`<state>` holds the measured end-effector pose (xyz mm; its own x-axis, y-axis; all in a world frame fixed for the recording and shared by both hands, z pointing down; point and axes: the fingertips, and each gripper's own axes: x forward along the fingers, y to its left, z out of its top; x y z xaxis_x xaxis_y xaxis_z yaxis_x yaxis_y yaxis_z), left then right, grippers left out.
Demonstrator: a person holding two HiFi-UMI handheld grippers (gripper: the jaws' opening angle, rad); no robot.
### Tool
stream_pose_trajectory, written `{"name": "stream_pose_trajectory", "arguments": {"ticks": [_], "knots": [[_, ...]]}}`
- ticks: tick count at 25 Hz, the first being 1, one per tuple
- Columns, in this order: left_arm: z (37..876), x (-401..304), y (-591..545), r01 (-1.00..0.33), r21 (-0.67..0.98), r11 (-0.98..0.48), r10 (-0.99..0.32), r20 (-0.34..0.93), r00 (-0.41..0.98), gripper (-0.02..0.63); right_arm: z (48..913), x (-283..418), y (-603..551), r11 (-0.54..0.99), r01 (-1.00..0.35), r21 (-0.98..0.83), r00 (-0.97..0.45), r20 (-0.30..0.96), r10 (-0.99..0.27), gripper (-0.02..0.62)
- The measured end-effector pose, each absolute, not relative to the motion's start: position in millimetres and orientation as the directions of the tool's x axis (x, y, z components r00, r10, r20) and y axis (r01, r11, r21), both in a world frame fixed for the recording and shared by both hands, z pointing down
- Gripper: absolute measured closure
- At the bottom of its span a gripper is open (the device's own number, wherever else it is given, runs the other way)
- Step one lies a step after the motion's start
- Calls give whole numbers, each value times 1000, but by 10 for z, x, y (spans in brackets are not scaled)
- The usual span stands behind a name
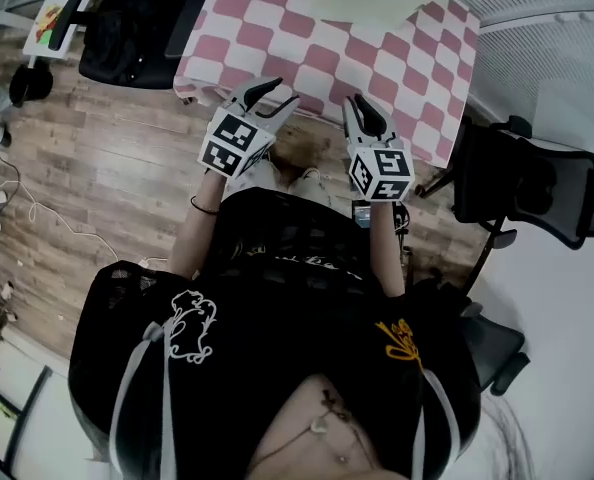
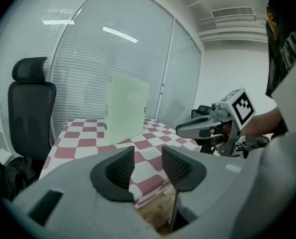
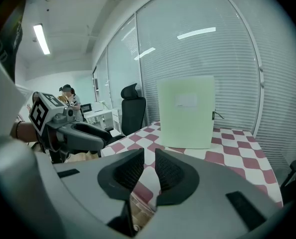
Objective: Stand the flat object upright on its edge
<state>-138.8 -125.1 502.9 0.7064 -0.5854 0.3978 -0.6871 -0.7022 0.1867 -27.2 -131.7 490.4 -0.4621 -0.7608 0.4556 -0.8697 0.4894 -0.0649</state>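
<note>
Head view: left tool (image 1: 282, 93) open, empty; right tool (image 1: 365, 116) nearly closed, empty; green folder (image 3: 185, 111) stands upright on table (image 1: 277, 28).

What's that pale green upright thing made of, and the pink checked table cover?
Pale green folder: probably matte plastic or stiff card; it is flat, rigid and stands unaided, with no gloss. Checked tablecloth: likely fabric or soft vinyl; it hangs limply over the edge.

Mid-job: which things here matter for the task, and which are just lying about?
Job: pale green folder, upright on the checkered table; left gripper and right gripper, both empty.
Lying about: black office chair; mesh-backed chair.
</note>
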Motion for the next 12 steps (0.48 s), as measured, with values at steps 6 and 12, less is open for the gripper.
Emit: {"name": "stream_pose_trajectory", "arguments": {"ticks": [6,12], "knots": [[4960,-1174,-1023,-700,172,-693,-606,388,695,457,4879,-155,-1078,531,-843,-79,-507,445,-738,526],[4887,-738,-639,-722,171,-671,-627,389,675,469,4856,187,-650,578,-811,-89,-553,436,-710,526]]}}
